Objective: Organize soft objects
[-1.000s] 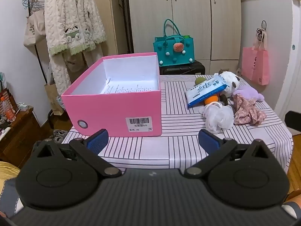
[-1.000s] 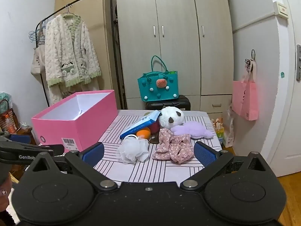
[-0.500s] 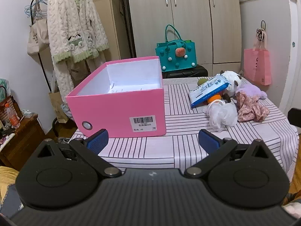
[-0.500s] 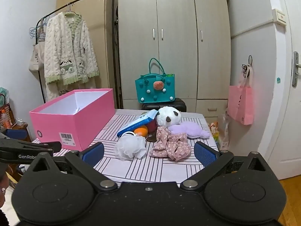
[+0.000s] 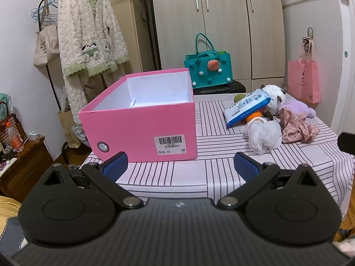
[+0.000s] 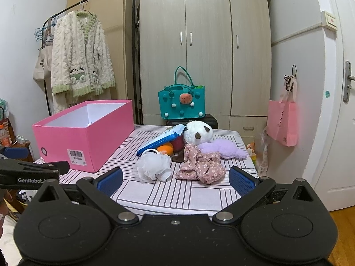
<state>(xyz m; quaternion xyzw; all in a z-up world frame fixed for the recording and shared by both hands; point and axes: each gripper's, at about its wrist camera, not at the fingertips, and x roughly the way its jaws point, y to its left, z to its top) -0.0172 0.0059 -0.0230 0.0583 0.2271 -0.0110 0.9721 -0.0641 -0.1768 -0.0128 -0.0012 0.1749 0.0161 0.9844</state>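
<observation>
An open pink box (image 5: pixel 142 124) (image 6: pixel 88 137) stands on the left of the striped table (image 5: pixel 199 173) (image 6: pixel 177 195). To its right lies a pile: a white bath pouf (image 5: pixel 264 135) (image 6: pixel 153 165), a floral pink cloth (image 5: pixel 297 128) (image 6: pixel 200 165), a white panda plush (image 5: pixel 274 94) (image 6: pixel 199 134), a purple plush (image 5: pixel 299 107) (image 6: pixel 221 148), a blue wipes pack (image 5: pixel 246 108) (image 6: pixel 160 140) and an orange item (image 6: pixel 166 148). My left gripper (image 5: pixel 180 165) is open and empty before the box. My right gripper (image 6: pixel 175 178) is open and empty before the pile.
A teal bag (image 6: pixel 182 104) sits on a black case behind the table, in front of a wardrobe (image 6: pixel 204 51). A pink bag (image 6: pixel 283 125) hangs on the right wall. A coat rack with a fluffy robe (image 5: pixel 88 37) stands left. A wooden cabinet (image 5: pixel 22 166) is at lower left.
Both grippers have drawn back and risen a little, so the table and its objects look slightly farther off. Both stay open. Nothing on the table has moved.
</observation>
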